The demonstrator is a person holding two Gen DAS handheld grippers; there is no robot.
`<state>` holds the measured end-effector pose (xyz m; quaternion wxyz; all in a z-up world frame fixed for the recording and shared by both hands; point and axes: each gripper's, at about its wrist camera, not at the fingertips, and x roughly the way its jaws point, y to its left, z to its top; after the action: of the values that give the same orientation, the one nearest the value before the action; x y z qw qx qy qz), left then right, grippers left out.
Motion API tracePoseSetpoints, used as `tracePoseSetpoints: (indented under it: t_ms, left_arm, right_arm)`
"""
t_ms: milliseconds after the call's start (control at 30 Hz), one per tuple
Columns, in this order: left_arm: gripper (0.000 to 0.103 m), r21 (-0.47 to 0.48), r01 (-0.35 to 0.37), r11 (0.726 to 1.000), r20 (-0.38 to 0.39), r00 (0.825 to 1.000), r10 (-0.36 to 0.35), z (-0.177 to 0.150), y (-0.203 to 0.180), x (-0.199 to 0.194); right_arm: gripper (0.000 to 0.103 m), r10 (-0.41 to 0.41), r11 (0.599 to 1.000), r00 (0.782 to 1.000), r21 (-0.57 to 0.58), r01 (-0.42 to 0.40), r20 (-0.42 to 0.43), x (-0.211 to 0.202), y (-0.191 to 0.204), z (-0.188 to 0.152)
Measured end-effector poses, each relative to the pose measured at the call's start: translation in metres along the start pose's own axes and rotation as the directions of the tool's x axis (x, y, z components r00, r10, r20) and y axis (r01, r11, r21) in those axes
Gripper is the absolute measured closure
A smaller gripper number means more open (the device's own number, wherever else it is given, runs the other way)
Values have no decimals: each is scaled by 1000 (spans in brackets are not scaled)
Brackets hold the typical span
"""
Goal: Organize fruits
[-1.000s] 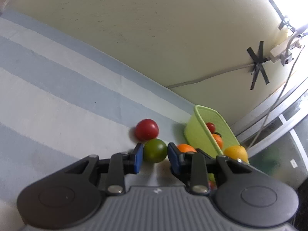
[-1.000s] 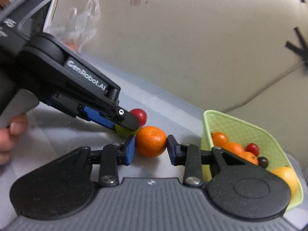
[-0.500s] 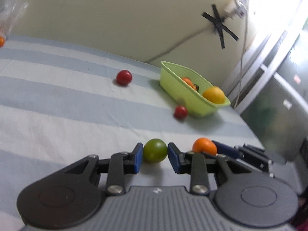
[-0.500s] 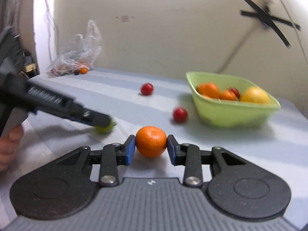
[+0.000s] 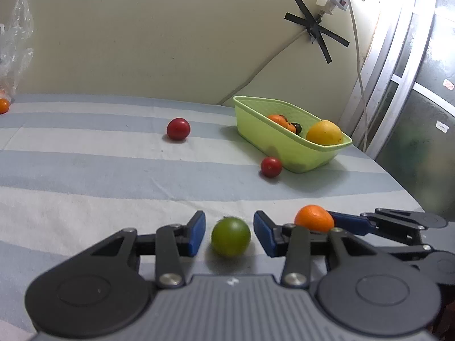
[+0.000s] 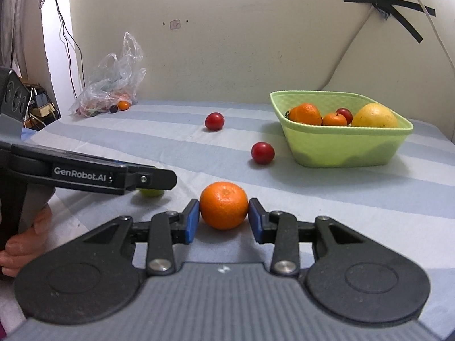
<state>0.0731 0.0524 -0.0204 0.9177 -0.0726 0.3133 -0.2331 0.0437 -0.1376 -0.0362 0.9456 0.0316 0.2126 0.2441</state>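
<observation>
My left gripper (image 5: 229, 233) is open around a green fruit (image 5: 231, 240) that lies on the striped cloth, with gaps on both sides. My right gripper (image 6: 224, 217) is shut on an orange mandarin (image 6: 224, 209); it also shows at the right of the left wrist view (image 5: 314, 221). A green basket (image 6: 341, 145) at the back right holds mandarins (image 6: 305, 113), a small red fruit and a large yellow fruit (image 6: 375, 116). Two red fruits (image 6: 214, 120) (image 6: 262, 153) lie on the cloth before it. The left gripper's body (image 6: 85, 174) hides most of the green fruit in the right wrist view.
A clear plastic bag (image 6: 113, 82) with a few small fruits lies at the back left by the wall. The wall with taped cables runs behind the table. A window frame (image 5: 398, 85) stands to the right. The cloth (image 5: 85, 170) covers the table.
The left gripper's jaws have opened and let go of the green fruit, which now rests on the cloth. Both grippers have pulled back from the basket. The right gripper still holds the mandarin.
</observation>
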Motion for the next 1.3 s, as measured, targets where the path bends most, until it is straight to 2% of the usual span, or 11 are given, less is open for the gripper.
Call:
tracePoseSetpoints:
  t_ms: [133,1300]
  left_arm:
    - [75,-1,1,1000,3,1000,0,-1,-1,0]
    - [73,-7,7,1000,7,1000,-7,-1,-1,-2]
  right_arm:
    - [62,8,1000,1000,14,-8,-1,-1,-2,0]
    - [63,13,1000,1000,13,-13,-18,0,-1,-1]
